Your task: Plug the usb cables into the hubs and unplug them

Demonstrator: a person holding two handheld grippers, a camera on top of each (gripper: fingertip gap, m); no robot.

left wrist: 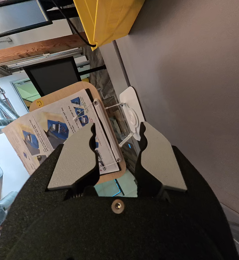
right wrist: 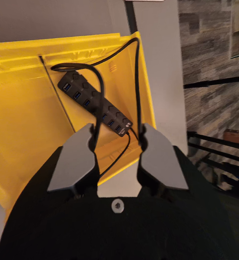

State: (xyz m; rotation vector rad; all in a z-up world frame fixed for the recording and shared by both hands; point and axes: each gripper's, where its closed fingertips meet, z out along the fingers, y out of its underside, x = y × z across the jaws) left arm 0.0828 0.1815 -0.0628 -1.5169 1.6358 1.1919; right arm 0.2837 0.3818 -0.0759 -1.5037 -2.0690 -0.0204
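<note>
Here we hold both grippers with fingers spread, empty: left gripper (left wrist: 118,137), right gripper (right wrist: 116,138). The black USB hub (right wrist: 94,104) lies in the yellow bin (right wrist: 24,112), frame centre, its cable (right wrist: 100,83) looping above.

The right wrist view is smeared with motion blur. A black cable (right wrist: 100,90) crosses the USB hub (right wrist: 93,104), hiding one middle port. The yellow bin (right wrist: 24,112) runs off the left edge. In the left wrist view, the tongs (left wrist: 118,126) cover part of the instruction sheet (left wrist: 52,126).
</note>
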